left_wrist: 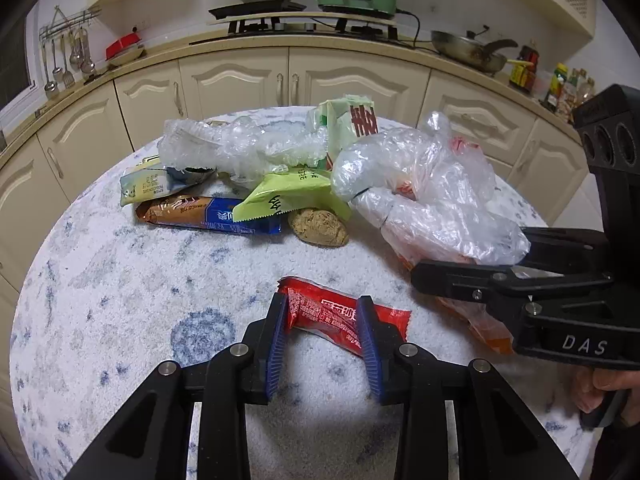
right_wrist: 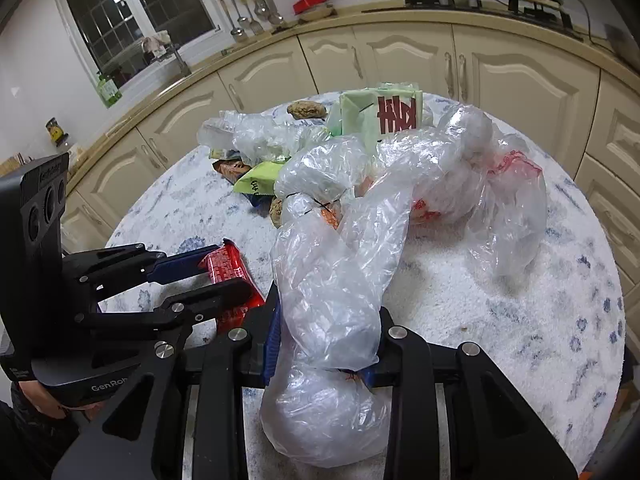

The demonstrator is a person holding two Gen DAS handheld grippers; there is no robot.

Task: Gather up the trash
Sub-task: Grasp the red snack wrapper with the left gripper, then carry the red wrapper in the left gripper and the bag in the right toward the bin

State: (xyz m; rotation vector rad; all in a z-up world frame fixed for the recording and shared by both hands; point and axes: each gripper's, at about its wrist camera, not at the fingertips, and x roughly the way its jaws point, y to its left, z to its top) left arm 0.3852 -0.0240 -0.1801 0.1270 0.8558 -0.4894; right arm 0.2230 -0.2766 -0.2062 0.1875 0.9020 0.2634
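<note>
A red snack wrapper (left_wrist: 320, 312) lies near the front of the round speckled table (left_wrist: 120, 300). My left gripper (left_wrist: 322, 308) is shut on it, one blue pad (left_wrist: 280, 320) pressing each side. The right wrist view shows the same grip on the red wrapper (right_wrist: 224, 268) by the left gripper (right_wrist: 230, 276). My right gripper (right_wrist: 328, 320) is shut on a crumpled clear plastic bag (right_wrist: 332, 272), which bulges out above and below the fingers. In the left wrist view the right gripper (left_wrist: 472, 258) comes in from the right, holding the clear bag (left_wrist: 420, 184).
A trash pile sits mid-table: bubble wrap (left_wrist: 224, 148), a lime wrapper (left_wrist: 288, 192), a brown and blue wrapper (left_wrist: 200, 212), a brown lump (left_wrist: 318, 228), a pale green pack (left_wrist: 352, 124). An orange wrapper (left_wrist: 492, 328) lies under the right gripper. Cream cabinets (left_wrist: 240, 80) curve behind.
</note>
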